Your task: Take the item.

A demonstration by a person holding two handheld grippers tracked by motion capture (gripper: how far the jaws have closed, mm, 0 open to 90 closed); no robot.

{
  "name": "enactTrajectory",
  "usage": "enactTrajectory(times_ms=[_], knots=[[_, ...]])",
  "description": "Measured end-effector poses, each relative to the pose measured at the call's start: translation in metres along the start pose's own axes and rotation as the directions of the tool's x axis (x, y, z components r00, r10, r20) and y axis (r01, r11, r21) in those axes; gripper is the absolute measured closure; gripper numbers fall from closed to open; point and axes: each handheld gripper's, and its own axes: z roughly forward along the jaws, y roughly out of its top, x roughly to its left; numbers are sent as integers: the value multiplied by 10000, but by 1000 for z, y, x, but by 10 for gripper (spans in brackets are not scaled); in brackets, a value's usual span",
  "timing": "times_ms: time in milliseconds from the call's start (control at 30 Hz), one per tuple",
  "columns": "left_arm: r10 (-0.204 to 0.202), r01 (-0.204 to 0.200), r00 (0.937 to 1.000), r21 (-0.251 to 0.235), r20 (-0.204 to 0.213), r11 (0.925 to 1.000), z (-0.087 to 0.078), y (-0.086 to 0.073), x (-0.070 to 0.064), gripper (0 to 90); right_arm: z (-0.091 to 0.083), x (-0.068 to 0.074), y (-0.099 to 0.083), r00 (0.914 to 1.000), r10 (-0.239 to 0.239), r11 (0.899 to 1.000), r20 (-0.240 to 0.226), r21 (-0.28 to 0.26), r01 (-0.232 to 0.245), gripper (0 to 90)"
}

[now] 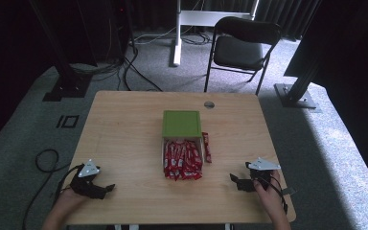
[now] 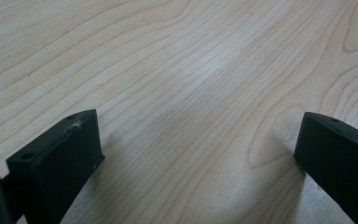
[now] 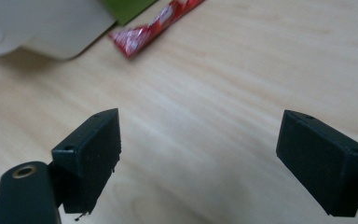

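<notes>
Both grippers, left gripper (image 1: 106,188) and right gripper (image 1: 233,179), rested wide open and empty. The right should approach the stray red wrapper (image 1: 206,147) squarely beside the white tray (image 1: 163,152).

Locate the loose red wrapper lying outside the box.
High view: the loose red wrapper lies on the table against the right side of the white box, just below the green lid.

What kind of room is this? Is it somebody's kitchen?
Probably not a kitchen. It looks like a studio or lab set up for recording: dark curtains hang at the back, black metal stands rise beside the wooden table, cables trail over grey carpet, and a folding chair waits behind.
</notes>
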Motion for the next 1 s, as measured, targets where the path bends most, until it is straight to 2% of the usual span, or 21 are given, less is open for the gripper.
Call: enactTrajectory(times_ms=[67,167,233,300,433,533,633,767,800,833,867,967,1000], knots=[[-2,2,10000,-1,0,10000,0,0,0,15,-1,-1,-2,9999,-13,9999,-163,167,16,123],[-5,5,10000,-4,0,10000,0,0,0,15,-2,-2,-6,10000,31,9996,39,269,-32,123],[1,-1,10000,0,1,10000,0,0,0,15,-3,-3,-8,9998,155,9994,-84,322,-152,123],[2,-2,10000,-1,0,10000,0,0,0,15,-4,-3,-10,10000,-68,9988,-46,479,70,123],[3,-3,10000,-3,-1,10000,0,0,0,15,-5,-5,-14,9999,-151,9979,-16,627,151,123],[1,-1,10000,-3,0,10000,0,0,0,15,-6,-7,-17,9990,-344,9964,-289,770,365,123],[-1,1,10000,-4,-1,10000,0,0,0,15,-8,-9,-21,9980,-536,9939,-345,942,566,123],[0,0,10000,-6,0,10000,0,0,0,15,-11,-11,-27,9975,-523,9936,-476,973,568,123],[1,-1,10000,-4,0,10000,0,0,0,15,-11,-12,-28,9968,-645,9933,-474,932,687,125],[1,-1,10000,-4,0,10000,0,0,0,15,-11,-12,-30,9900,-1178,9868,-780,1024,1255,131],[-1,1,10000,-6,-1,10000,0,0,0,15,-12,-11,-30,9869,-1284,9850,-975,1032,1383,141],[0,0,10000,-4,-1,10000,0,0,0,15,-12,-11,-31,9813,-1491,9826,-1219,931,1609,138],[1,-1,10000,-2,0,10000,0,0,0,15,-11,-12,-32,9848,-1318,9862,-1130,854,1418,140]])
